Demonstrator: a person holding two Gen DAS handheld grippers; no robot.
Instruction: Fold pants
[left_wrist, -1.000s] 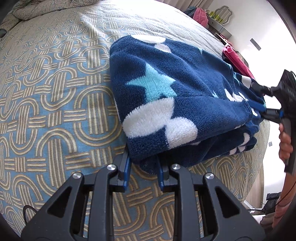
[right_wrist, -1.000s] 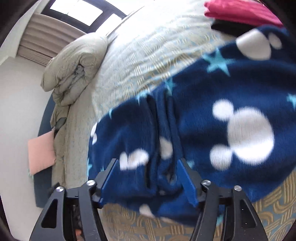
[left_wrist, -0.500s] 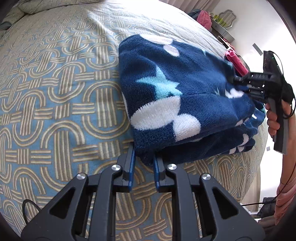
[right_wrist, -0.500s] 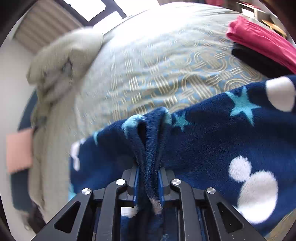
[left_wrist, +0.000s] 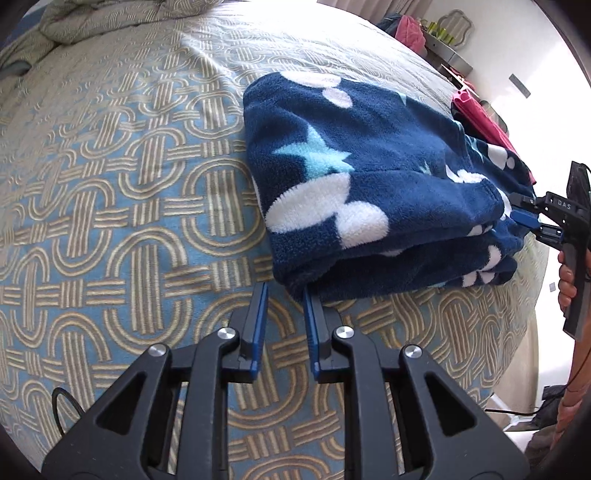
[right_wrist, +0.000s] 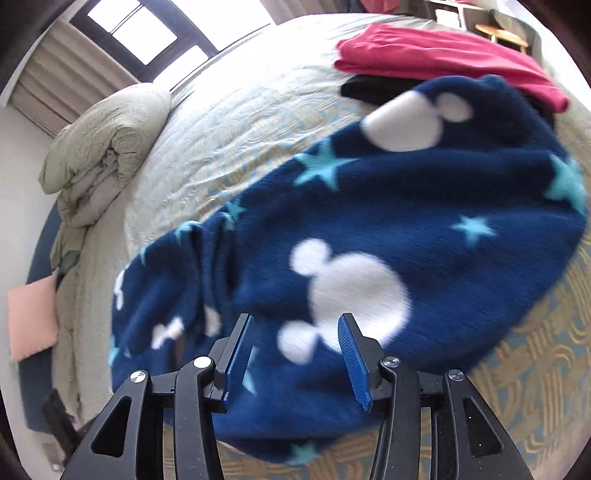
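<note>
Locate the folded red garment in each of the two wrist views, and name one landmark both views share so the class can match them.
Left wrist view: the red garment is a thin strip at the upper right, behind the blue fleece pants.
Right wrist view: the red garment lies at the top right, on a black garment, just beyond the pants.
Shared landmark: the white mouse-head and star print on the pants, on the patterned bedspread.
</note>
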